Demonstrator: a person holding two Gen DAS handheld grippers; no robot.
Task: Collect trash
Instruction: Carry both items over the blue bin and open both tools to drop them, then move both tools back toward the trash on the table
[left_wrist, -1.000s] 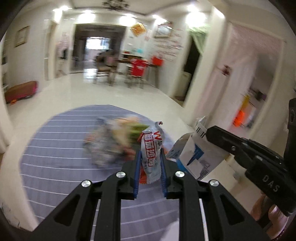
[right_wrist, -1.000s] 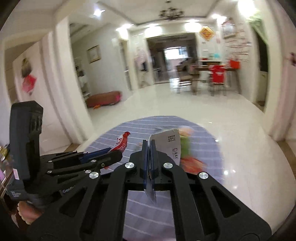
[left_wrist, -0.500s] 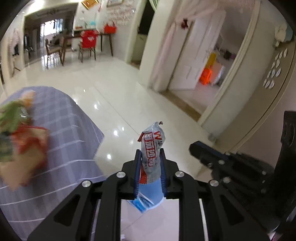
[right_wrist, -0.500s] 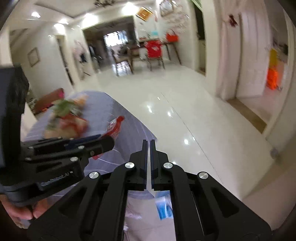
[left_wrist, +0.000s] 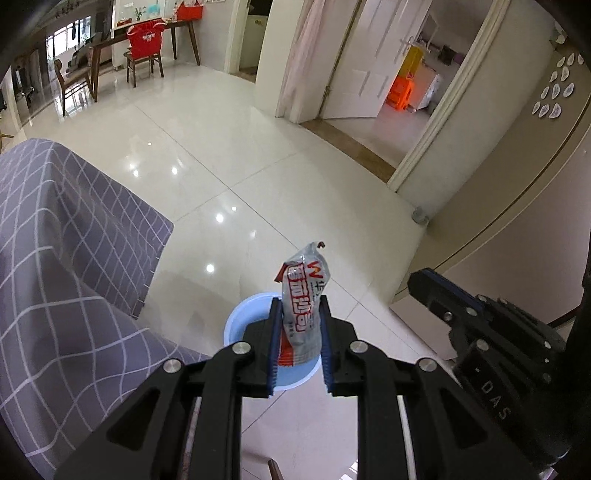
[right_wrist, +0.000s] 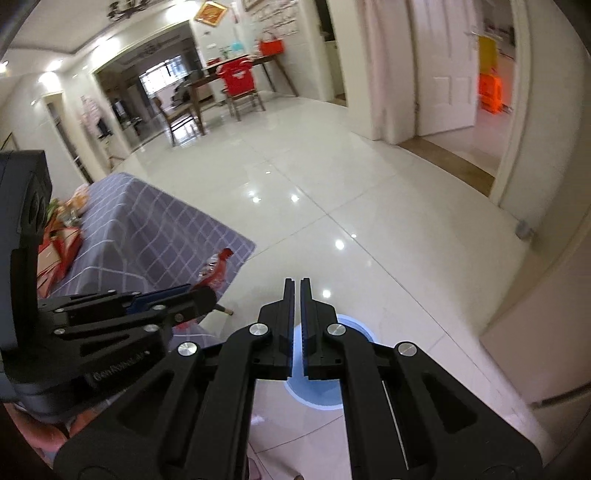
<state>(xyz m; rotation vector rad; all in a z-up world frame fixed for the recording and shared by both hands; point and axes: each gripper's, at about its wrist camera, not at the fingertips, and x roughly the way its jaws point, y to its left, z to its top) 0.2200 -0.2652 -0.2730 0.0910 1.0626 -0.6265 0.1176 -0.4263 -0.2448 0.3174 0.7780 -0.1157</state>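
My left gripper (left_wrist: 297, 306) is shut on a grey and red snack wrapper (left_wrist: 303, 295) and holds it upright over a light blue bin (left_wrist: 236, 328) on the floor. The wrapper's red end (right_wrist: 218, 269) shows in the right wrist view, sticking out of the left gripper (right_wrist: 199, 295). My right gripper (right_wrist: 297, 288) has its jaws nearly together with nothing between them, above the same blue bin (right_wrist: 354, 326). The right gripper (left_wrist: 436, 288) shows at the right of the left wrist view.
A table with a purple checked cloth (left_wrist: 55, 236) stands at the left, with more wrappers and packets (right_wrist: 62, 229) on it. Glossy white tile floor (left_wrist: 236, 155) stretches ahead. A wall and open doorway (left_wrist: 417, 110) are at the right. Dining chairs (right_wrist: 236, 92) stand far back.
Both grippers swung right, away from the table, and now hang over the blue bin. The white carton held by the right gripper one second ago is gone from its jaws.
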